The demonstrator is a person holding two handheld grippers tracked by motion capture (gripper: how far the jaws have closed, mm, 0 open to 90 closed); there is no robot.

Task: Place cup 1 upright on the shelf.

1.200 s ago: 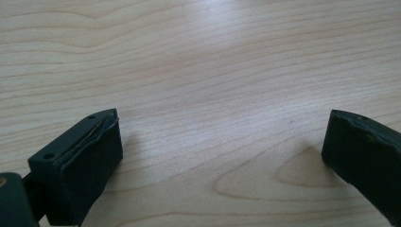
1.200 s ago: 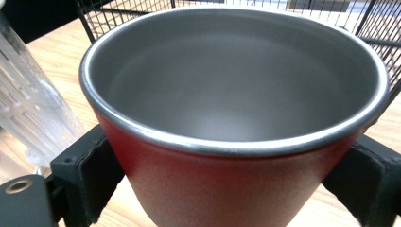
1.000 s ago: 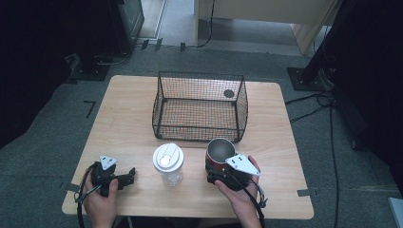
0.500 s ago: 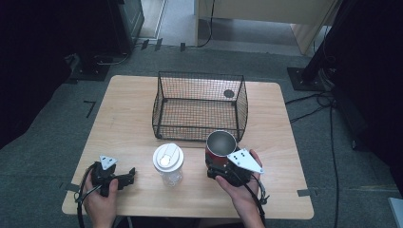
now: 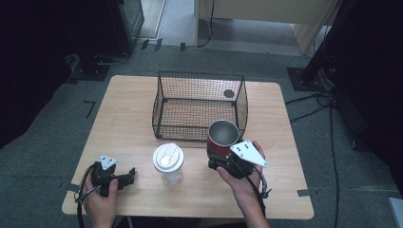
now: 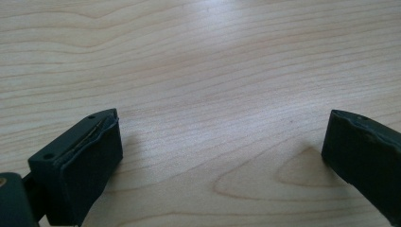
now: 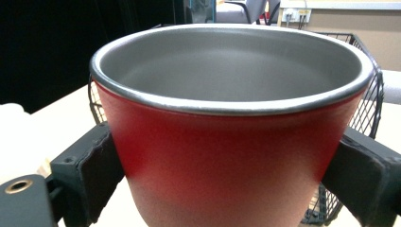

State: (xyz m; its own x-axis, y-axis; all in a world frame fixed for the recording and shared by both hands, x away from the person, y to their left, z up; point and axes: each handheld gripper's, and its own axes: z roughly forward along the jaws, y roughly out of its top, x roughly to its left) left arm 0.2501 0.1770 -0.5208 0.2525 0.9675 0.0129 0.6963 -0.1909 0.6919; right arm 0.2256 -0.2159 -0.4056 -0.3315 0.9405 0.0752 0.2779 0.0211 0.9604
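The right gripper has its jaws clamped on the sides of a red cup, upright at the wire basket's five o'clock corner, likely bound inside it. The left gripper rests spread-jawed on the tabletop, idle at eight o'clock.

- The wire basket stands across the middle of the worktop, open at the top, its mesh walls blocking any level path through.
- The red cup, clamped between the jaws of the right gripper, sits just before the basket's near right corner.
- The lidded clear cup stands between the two hands.
- Bare worktop lies left of the basket and ahead of the left gripper, whose jaws stand apart with bare wood between them.
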